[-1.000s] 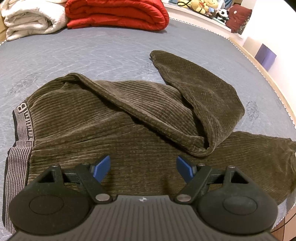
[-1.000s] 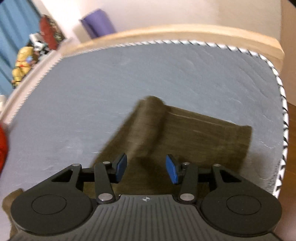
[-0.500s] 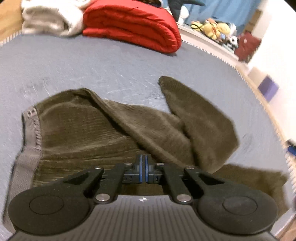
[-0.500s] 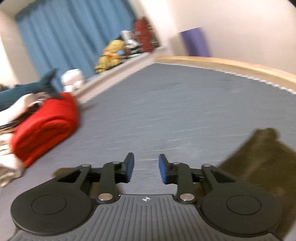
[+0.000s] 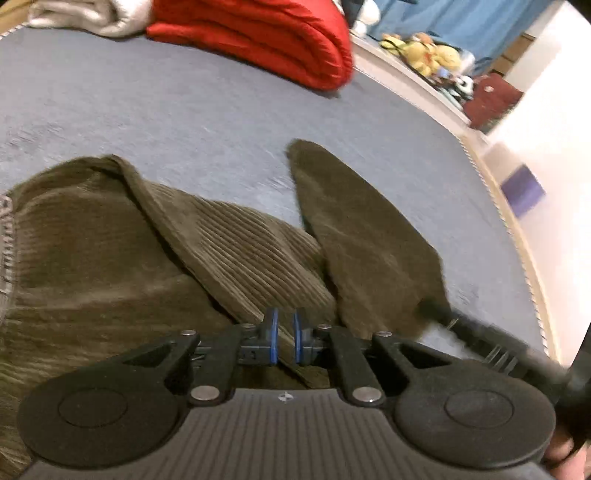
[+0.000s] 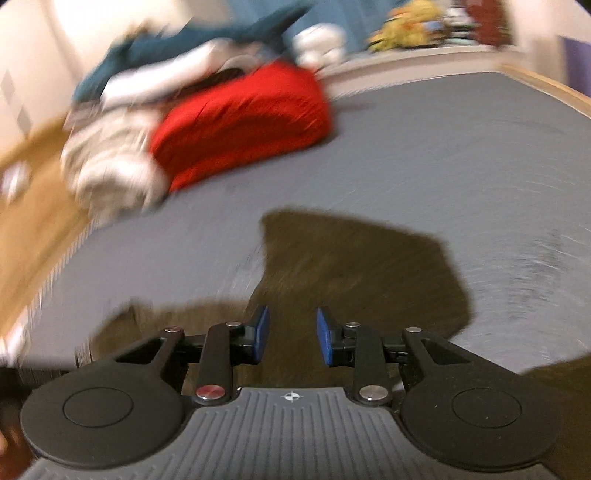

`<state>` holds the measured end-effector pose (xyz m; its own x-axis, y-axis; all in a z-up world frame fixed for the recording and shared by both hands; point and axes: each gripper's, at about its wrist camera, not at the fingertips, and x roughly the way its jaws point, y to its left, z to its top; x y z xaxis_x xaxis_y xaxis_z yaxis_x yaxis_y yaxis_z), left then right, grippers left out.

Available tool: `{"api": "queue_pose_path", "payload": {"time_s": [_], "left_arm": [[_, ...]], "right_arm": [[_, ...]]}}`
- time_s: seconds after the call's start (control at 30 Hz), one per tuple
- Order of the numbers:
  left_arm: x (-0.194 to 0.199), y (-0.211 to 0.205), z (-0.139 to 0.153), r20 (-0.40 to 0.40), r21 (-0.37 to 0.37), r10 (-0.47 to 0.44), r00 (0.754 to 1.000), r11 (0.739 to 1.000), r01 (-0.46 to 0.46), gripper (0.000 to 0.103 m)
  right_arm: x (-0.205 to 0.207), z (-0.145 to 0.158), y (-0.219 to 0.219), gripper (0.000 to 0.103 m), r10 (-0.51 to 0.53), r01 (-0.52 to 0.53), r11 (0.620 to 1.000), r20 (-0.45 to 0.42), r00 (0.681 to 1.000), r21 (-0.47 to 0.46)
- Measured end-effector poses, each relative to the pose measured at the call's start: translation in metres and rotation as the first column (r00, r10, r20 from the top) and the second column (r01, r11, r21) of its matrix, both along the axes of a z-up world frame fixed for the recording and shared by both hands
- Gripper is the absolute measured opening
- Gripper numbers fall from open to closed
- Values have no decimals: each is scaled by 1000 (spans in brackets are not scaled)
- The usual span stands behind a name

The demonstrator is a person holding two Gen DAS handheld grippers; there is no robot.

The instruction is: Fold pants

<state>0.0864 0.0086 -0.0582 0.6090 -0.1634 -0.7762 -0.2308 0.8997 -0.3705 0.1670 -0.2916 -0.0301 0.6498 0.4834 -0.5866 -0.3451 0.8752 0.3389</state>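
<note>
Olive-brown corduroy pants (image 5: pixel 92 258) lie spread on the grey-blue bed cover (image 5: pixel 184 110), with the grey waistband (image 5: pixel 5 236) at the far left. One leg (image 5: pixel 354 229) is doubled back and its end points away from me. My left gripper (image 5: pixel 284 339) pinches a raised fold of the ribbed cloth between its blue pads, and its jaws are opening slightly. My right gripper (image 6: pixel 291 334) hovers over a flat part of the pants (image 6: pixel 351 266). Its jaws are apart and opening, with nothing pinched between them. The right wrist view is blurred.
A folded red blanket (image 5: pixel 258 33) and a pale one (image 5: pixel 81 14) sit at the bed's far end, with soft toys (image 5: pixel 424 51) on a ledge behind. The bed's wooden edge (image 5: pixel 524 251) runs down the right. A blurred dark tool body (image 5: pixel 491 343) reaches in at lower right.
My left gripper went from wide open to shut on a fold of the pants and rose a little. My right gripper swung from the bed's corner round to the pants, rolling as it went.
</note>
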Motion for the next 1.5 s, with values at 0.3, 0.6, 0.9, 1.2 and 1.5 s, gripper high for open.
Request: {"api": "queue_pose_path", "payload": {"time_s": [0.3,0.6,0.9,1.2,1.5], "left_arm": [[4,52,-13,-60,-69,113,992,991,-117,10],[-13,87,13,2,-109,184,983,977,-183,10],[-21,96,8,-9,-77,167,986,983,-167,12],[-7,90,4,-22,-48,155,988,987,-156,15],[-1,88,0,-35,-49,154,987,987,-156,15]], "right_arm": [[-6,-56,98,38,198,-202,896,-51,979,-396],[44,42,9,8,-299,273,943,122,947,190],[126,12,-48,41,-309,325,883,-102,945,339],[135,-43,-151,53,-442,461,868,-136,887,184],[149,-58,-82,8,-224,217,972,-90,970,-88]]}}
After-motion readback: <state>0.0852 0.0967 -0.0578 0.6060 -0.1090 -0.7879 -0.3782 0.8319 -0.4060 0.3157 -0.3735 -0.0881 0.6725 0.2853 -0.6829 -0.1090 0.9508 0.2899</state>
